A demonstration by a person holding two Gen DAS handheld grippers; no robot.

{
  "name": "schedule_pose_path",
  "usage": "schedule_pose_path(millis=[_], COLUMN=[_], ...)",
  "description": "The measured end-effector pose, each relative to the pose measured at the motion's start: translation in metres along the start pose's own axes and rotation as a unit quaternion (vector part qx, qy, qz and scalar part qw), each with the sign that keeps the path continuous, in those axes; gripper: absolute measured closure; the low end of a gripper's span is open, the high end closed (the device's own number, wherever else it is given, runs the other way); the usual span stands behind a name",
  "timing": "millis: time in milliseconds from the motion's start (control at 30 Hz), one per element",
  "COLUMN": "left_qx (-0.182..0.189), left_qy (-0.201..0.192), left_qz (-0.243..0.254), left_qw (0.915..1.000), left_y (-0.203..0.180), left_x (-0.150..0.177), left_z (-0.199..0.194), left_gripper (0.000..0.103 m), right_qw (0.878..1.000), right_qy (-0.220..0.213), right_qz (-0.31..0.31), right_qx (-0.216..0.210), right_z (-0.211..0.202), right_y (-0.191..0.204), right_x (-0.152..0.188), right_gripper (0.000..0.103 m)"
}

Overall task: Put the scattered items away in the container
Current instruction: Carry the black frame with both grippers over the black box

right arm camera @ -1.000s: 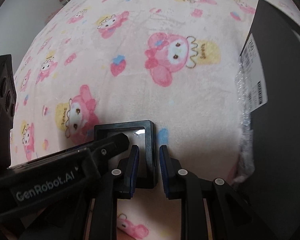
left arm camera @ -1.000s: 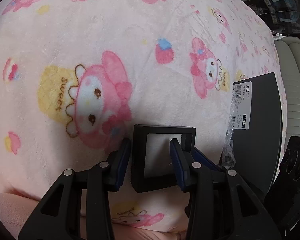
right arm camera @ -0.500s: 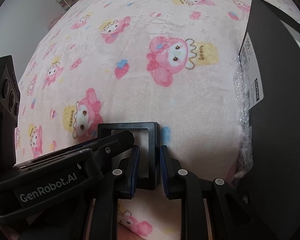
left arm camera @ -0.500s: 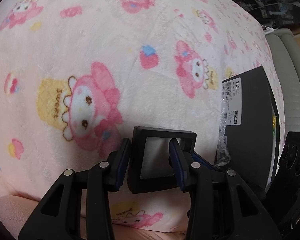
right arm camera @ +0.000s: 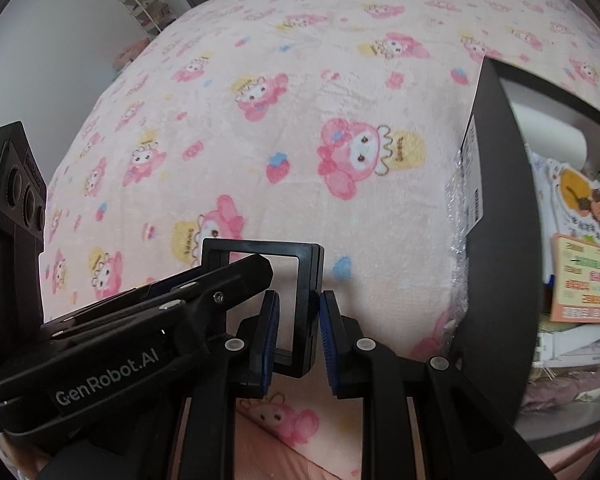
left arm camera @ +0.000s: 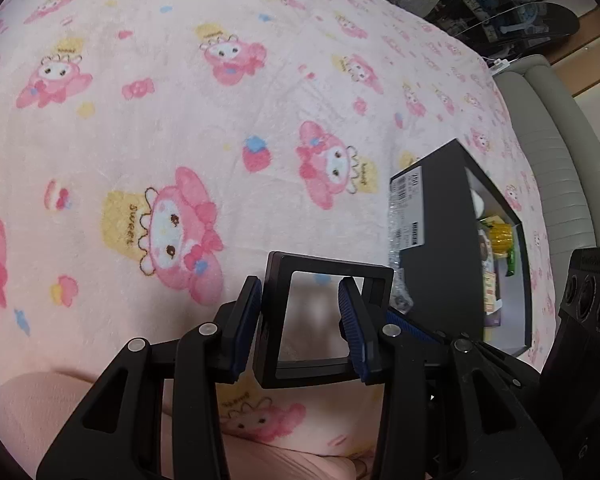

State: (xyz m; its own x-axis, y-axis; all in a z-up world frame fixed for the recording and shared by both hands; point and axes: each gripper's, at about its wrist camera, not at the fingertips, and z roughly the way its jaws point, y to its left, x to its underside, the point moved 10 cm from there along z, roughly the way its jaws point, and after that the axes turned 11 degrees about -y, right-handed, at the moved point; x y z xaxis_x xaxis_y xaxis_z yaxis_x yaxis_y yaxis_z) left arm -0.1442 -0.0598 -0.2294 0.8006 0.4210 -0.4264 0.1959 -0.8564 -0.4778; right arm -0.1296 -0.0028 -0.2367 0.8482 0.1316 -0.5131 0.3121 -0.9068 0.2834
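Held item: a square black plastic frame with a clear window [left arm camera: 320,316] hangs between your two tools, above the pink fleece blanket printed with cartoon rabbits [left arm camera: 180,120] — it does not appear to touch the blanket.
Left tool [left arm camera: 300,320]: your blue-padded fingers [left arm camera: 247,320] are clamped on the frame's left half, one pad pressing the outer left edge, the other lying across the window.
Right tool [right arm camera: 298,332]: your fingers are pressed together on the frame's right-hand bar alone, so the grip is narrow; the frame's near corner sits between the pads.
Crowding: in the right wrist view your left tool's arm crosses in front of the frame's window, so the two tools sit just beside each other.
Container: the black open-topped box with a white barcode label [left arm camera: 440,260] stands on the blanket to the right of the frame, near it but apart.
Container edges: its near wall rises upright, with crinkled clear wrap [right arm camera: 458,240] bunched against the labelled side.
Container contents: printed packets [right arm camera: 584,276] and a yellow item [left arm camera: 500,236] already lie inside.
Open room: the blanket left of and beyond the frame lies bare, flat and wide.
Far edge: a grey padded bed frame [left arm camera: 552,152] borders the blanket beyond the box.
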Motion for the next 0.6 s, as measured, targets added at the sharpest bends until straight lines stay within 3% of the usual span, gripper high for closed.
schedule_pose_path(millis=[333,600], left_qx=[0.013,0.040], left_qy=[-0.018,-0.017], left_qz=[0.041,0.086], left_qw=[0.9989,0.9953], left_y=[-0.056,-0.129], left_x=[-0.002,0.002], left_z=[-0.030,-0.035], left_gripper=[0.064,0.064], right_qw=[0.999,0.996], right_qy=[-0.046,-0.085], right_qz=[0.015,0.037], right_qx=[-0.004,0.013], right_z=[-0.043,-0.094], right_y=[-0.010,-0.054], right_x=[-0.016,-0.027], right_gripper=[0.084,0.084])
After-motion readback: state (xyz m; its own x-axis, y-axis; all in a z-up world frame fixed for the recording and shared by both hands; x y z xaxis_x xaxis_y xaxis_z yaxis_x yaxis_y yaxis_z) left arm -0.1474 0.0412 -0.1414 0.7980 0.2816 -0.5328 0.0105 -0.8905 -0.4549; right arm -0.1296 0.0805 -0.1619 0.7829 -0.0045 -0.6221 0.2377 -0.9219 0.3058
